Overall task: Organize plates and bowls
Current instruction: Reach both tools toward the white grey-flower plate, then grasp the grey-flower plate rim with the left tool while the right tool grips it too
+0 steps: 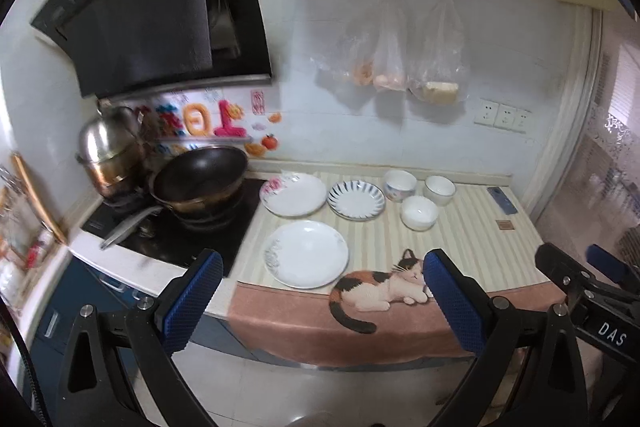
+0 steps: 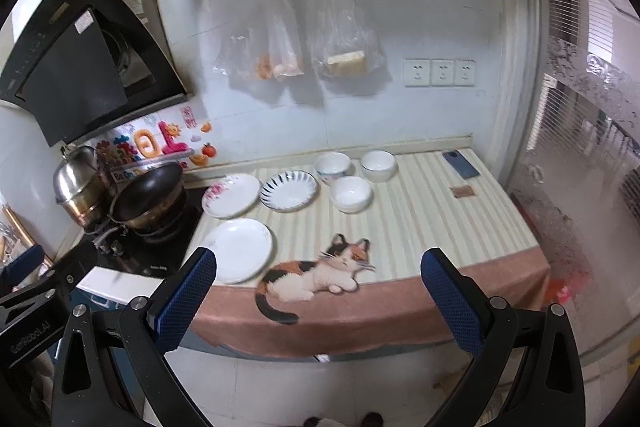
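Blurring stove side (image 1: 168, 227) | left claw (image 1: 322, 291) agape | bag contents (image 1: 384, 79) unclear

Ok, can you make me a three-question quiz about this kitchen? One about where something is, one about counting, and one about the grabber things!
1. Where is the black wok?
A. on the stove
B. on the cat cloth
C. hanging on the wall

2. How many bowls stand on the counter?
A. one
B. three
C. five

3. How is the left gripper?
A. shut on a plate
B. shut on a bowl
C. open, holding nothing

Answers:
1 A, it sits on the black stove left of the plates.
2 B, a patterned bowl and two white bowls.
3 C, its blue pads stand far apart with nothing between.
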`<state>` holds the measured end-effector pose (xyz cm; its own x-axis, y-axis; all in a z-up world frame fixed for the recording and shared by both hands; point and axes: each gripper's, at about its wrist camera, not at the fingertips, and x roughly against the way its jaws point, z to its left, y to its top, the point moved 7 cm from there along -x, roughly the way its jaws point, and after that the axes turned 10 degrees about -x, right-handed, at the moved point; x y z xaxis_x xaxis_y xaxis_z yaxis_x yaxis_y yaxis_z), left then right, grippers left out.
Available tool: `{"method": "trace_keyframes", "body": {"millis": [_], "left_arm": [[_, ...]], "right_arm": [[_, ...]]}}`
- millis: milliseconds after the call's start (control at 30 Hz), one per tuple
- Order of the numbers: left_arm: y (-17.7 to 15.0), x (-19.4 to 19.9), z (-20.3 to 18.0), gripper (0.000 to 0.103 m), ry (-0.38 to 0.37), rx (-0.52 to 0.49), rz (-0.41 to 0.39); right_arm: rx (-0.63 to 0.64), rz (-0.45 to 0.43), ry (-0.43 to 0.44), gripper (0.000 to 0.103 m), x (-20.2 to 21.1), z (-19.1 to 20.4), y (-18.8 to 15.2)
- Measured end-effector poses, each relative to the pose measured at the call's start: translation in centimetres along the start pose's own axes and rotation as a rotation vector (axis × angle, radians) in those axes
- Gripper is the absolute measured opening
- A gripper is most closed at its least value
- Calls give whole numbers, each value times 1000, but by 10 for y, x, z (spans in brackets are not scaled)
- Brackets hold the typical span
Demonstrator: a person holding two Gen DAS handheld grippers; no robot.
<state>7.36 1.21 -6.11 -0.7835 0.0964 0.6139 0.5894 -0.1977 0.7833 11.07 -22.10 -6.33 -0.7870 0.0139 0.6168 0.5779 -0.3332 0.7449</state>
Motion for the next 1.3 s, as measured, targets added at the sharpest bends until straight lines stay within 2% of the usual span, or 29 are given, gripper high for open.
{"method": "trace_keyframes", "body": {"millis": [100, 167, 267, 400, 467, 633, 767, 867, 933, 1000, 1067, 1133, 1200, 1267, 1300], "left_arm": [[-12, -31, 17, 103, -21, 20, 66], [-21, -56, 28, 103, 2, 5, 104], [-38, -100, 48, 103, 50, -3, 174], [-55, -166, 77, 103, 56, 54, 275], [-62, -196, 88, 103, 73, 81, 316], [-82, -291, 108, 103, 76, 148, 457], [-93, -357, 116, 99, 88, 151, 544], [-104, -398, 118, 97, 66, 166, 610], [-109, -421, 119, 91, 45, 181, 642], [-115, -442, 120, 84, 24, 194, 667], [-120, -459, 119, 75, 10, 208, 693], [-127, -470, 119, 56, -12, 224, 722], [-130, -473, 117, 45, -30, 232, 727], [-130, -475, 117, 42, -30, 226, 716], [-130, -474, 118, 42, -27, 224, 710]], "right_arm": [[-3, 50, 10, 103, -26, 8, -10], [-27, 134, 23, 103, -55, 12, -24], [-44, 252, 27, 103, -104, 19, -48], [23, 375, -10, 103, -183, 19, -80], [24, 403, 19, 103, -221, 32, -86], [34, 570, 82, 103, -329, 37, -114], [25, 691, 148, 103, -401, 46, -130], [27, 762, 175, 100, -454, 58, -139], [13, 803, 205, 93, -480, 68, -144], [-6, 859, 236, 79, -506, 71, -152], [-14, 889, 255, 71, -526, 79, -156], [-10, 909, 272, 63, -541, 84, -162], [-7, 926, 293, 45, -546, 93, -164], [-5, 918, 307, 32, -553, 98, -165], [-1, 913, 307, 29, -555, 99, -164]]}}
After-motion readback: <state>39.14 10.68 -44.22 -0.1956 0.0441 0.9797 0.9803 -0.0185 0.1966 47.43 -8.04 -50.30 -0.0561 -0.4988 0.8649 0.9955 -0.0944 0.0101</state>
